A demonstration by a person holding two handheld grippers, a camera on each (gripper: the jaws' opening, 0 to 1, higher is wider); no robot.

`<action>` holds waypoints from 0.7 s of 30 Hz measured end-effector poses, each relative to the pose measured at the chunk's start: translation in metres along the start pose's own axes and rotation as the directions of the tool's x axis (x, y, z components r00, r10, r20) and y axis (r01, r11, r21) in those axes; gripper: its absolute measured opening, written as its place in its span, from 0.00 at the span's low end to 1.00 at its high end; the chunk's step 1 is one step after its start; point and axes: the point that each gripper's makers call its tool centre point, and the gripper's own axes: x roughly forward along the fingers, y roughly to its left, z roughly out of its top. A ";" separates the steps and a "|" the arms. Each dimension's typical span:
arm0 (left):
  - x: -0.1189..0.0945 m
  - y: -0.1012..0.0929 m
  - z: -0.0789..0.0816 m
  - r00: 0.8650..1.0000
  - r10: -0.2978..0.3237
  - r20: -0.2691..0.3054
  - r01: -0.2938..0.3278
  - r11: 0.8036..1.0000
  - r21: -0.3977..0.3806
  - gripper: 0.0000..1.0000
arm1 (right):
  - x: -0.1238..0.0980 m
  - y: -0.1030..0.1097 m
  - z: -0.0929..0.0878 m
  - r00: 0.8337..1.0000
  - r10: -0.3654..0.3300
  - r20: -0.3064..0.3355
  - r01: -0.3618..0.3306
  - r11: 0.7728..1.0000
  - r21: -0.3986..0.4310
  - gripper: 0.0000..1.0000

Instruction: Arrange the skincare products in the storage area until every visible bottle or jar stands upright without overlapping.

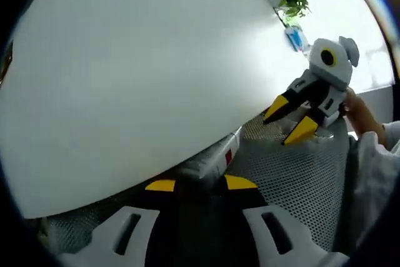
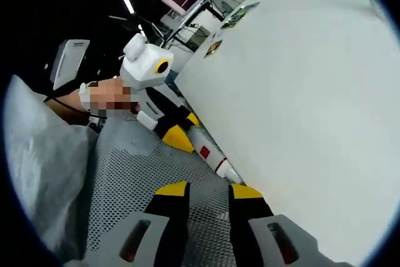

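While lying flat on the grey perforated mat (image 2: pixel 125 179) against the white surface's (image 2: pixel 300 104) edge, a white tube with red label (image 2: pixel 209 153) being closed on by the left gripper (image 2: pixel 181 130), right gripper (image 2: pixel 208 190) hovering near, jaws parted and empty; next, seemingly needing lifting and standing upright.

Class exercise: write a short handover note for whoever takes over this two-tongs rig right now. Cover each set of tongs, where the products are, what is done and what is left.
Left tongs: jaws slightly apart, at the end of a white tube with a red mark lying on the perforated mat against the white wall.
Right tongs: open, empty, over the mat, pointing at that tube.
Done: nothing visibly upright.
Left: stand the tube up; other products out of sight.
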 end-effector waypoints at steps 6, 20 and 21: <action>0.000 -0.002 0.001 1.000 -0.006 0.004 0.006 1.000 0.002 0.22 | -0.001 -0.001 -0.001 1.000 0.000 0.001 0.000 1.000 0.004 0.20; -0.005 -0.018 0.010 0.995 -0.073 0.062 0.076 0.996 -0.048 0.23 | -0.003 -0.001 -0.001 1.000 0.002 0.000 -0.002 1.000 0.002 0.21; -0.004 -0.019 0.010 0.995 -0.074 0.060 0.078 0.996 -0.053 0.24 | -0.003 -0.002 -0.002 1.000 0.003 -0.003 -0.003 1.000 0.004 0.21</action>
